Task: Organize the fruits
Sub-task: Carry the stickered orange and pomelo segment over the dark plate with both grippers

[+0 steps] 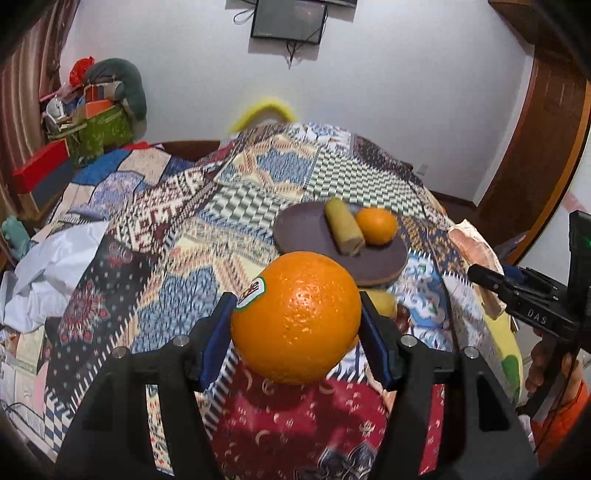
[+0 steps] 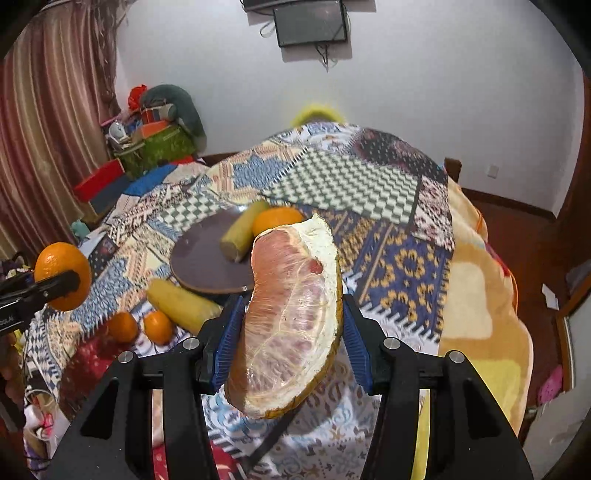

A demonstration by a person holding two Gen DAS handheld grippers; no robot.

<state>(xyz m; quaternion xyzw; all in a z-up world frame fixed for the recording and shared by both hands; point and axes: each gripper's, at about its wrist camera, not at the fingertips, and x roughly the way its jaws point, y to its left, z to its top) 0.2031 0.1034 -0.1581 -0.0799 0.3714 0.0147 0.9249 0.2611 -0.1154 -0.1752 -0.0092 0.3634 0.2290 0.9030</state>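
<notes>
Two handheld grippers hang above a bed spread with a patchwork quilt (image 1: 258, 173), each with fruit in its grasp. The left gripper (image 1: 297, 317) has its blue-padded fingers closed against the sides of a large orange (image 1: 295, 317) bearing a small sticker, lifted clear of the quilt; the same orange shows at the far left of the right wrist view, pinched by the left gripper (image 2: 61, 282). The right gripper (image 2: 291, 332) clamps a film-wrapped pomelo wedge (image 2: 291, 317), pink flesh facing the camera and white pith along its right edge, held upright above the bedding. Beyond both, a dark round plate (image 1: 310, 229) rests on the quilt and carries a pale yellow-green cylindrical piece of fruit (image 1: 343, 225) lying touching a second orange (image 1: 376, 226). Just in front of the plate's near rim lies a yellow oblong fruit (image 2: 184, 306), and near it two small oranges (image 2: 144, 326) sit side by side on a red patch of the quilt. In the left wrist view the right gripper (image 1: 517, 295) enters from the right edge, the pomelo wedge partly visible behind it. A dark wall-mounted screen (image 1: 288, 18) hangs on the white wall beyond the bed, and striped curtains (image 2: 48, 122) frame a heap of boxes and bags (image 1: 92, 110) in the left corner.
</notes>
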